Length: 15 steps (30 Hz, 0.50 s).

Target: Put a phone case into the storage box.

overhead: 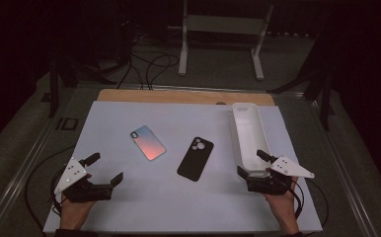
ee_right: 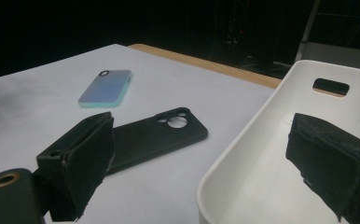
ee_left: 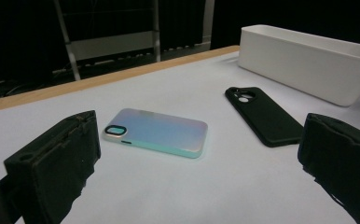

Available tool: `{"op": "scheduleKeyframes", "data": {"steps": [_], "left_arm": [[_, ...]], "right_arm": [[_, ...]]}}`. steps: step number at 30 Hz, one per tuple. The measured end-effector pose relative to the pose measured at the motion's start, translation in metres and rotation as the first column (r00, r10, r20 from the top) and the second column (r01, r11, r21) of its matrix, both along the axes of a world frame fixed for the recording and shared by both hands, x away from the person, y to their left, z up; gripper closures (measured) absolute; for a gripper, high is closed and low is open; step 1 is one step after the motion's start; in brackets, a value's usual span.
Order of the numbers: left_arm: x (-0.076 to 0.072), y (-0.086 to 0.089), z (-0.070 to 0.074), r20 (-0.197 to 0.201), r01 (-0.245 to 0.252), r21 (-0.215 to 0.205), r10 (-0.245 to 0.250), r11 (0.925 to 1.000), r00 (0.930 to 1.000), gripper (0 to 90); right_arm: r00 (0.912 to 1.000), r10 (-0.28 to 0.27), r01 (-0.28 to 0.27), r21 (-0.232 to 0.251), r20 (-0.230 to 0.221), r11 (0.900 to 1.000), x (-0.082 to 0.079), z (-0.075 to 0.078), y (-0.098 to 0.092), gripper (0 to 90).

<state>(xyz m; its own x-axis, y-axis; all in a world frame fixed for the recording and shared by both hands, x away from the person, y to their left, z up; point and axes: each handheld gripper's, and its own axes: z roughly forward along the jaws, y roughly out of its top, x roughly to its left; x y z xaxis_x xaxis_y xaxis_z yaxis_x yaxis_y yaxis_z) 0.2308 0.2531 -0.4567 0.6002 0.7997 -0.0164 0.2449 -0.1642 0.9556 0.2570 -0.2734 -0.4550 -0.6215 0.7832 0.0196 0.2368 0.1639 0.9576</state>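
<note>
1. Black phone case (overhead: 195,158) lies flat at frame centre on the table (overhead: 129,207); iridescent phone case (overhead: 148,142) just left of it.
2. Left tool (overhead: 104,168), lower left: jaws wide, empty.
3. Right tool (overhead: 251,164), lower right: jaws wide, at the near end of the white bin (overhead: 247,133).

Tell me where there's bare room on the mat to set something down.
The far left corner behind the iridescent phone case is bare, and so is the near strip between the left claw and right claw. It is crowded between the black phone case and the white bin.
</note>
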Motion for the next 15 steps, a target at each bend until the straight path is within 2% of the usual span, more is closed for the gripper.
{"op": "scheduleKeyframes", "data": {"steps": [3,15], "left_arm": [[-0.0003,-0.0016,-0.0011,-0.003,0.003,0.011,-0.003,0.9999,1.0000,0.0],[-0.0001,-0.0012,-0.0012,-0.002,-0.015,0.003,0.015,0.9999,0.9999,0.0]], "right_arm": [[1.0000,-0.003,0.003,0.001,-0.001,1.000,0.0004,0.0004,0.0002,7.9],[0.9999,0.000,0.000,0.008,-0.011,1.000,0.0009,0.0005,0.0027,7.7]]}}
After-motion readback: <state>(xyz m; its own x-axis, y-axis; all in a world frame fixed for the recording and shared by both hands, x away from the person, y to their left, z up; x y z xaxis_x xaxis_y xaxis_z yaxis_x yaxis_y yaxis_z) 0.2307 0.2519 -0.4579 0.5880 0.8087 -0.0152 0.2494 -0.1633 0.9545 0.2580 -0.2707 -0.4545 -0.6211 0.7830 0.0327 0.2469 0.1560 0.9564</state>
